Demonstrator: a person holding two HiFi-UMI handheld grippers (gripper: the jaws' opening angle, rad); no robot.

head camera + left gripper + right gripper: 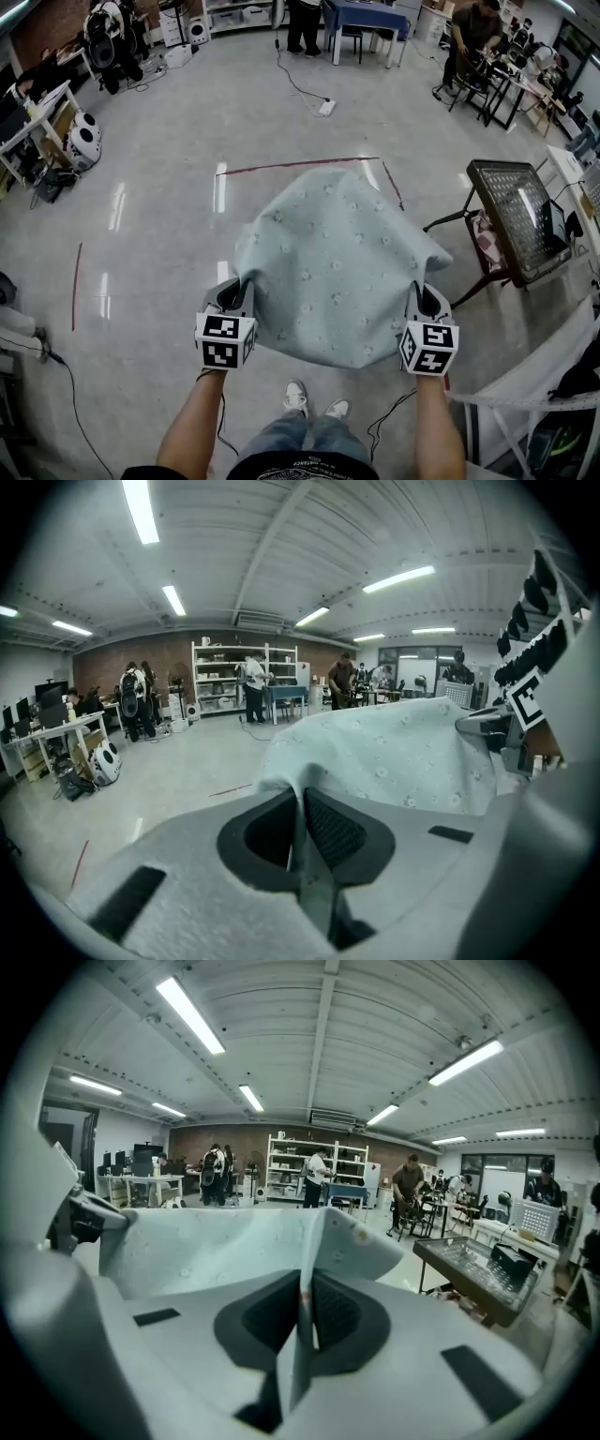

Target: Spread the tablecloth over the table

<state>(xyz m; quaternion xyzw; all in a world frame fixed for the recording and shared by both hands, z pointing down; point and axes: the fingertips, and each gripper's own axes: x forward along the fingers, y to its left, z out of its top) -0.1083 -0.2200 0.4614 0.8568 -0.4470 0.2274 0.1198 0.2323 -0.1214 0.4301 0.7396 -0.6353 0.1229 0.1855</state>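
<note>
Bare forearms rise from the bottom edge of the head view, the left forearm [192, 422] and the right forearm [436, 427] both stretched forward and roughly parallel, cut off at the elbows by the frame. Both hands are hidden behind the marker cubes, so the grip on the handles cannot be made out. Between the arms, jeans and a pair of pale sneakers [314, 401] show just under the near hem of the tablecloth [337, 267]. This pale blue-green cloth with small flower prints hangs in the air, stretched between the two tools and billowing away from the person, and it hides the floor beneath it. The left gripper [239, 289] sits at the tablecloth's near left corner and the right gripper [424, 298] at its near right corner. From the left gripper [300, 810] view, the jaws are pressed together on a thin fold of the tablecloth [394, 752], which swells up and off to the right. From the right gripper [305, 1302] view, the jaws likewise pinch an upright fold, with the tablecloth [216, 1241] spreading off to the left. The pinched corners themselves are buried between the pads. A dark mesh-topped table [516, 216] stands to the right of the tablecloth, apart from it; something pinkish below its top is too unclear to name. Beyond the tablecloth's far edge a red tape line [300, 166] crosses the floor.
</note>
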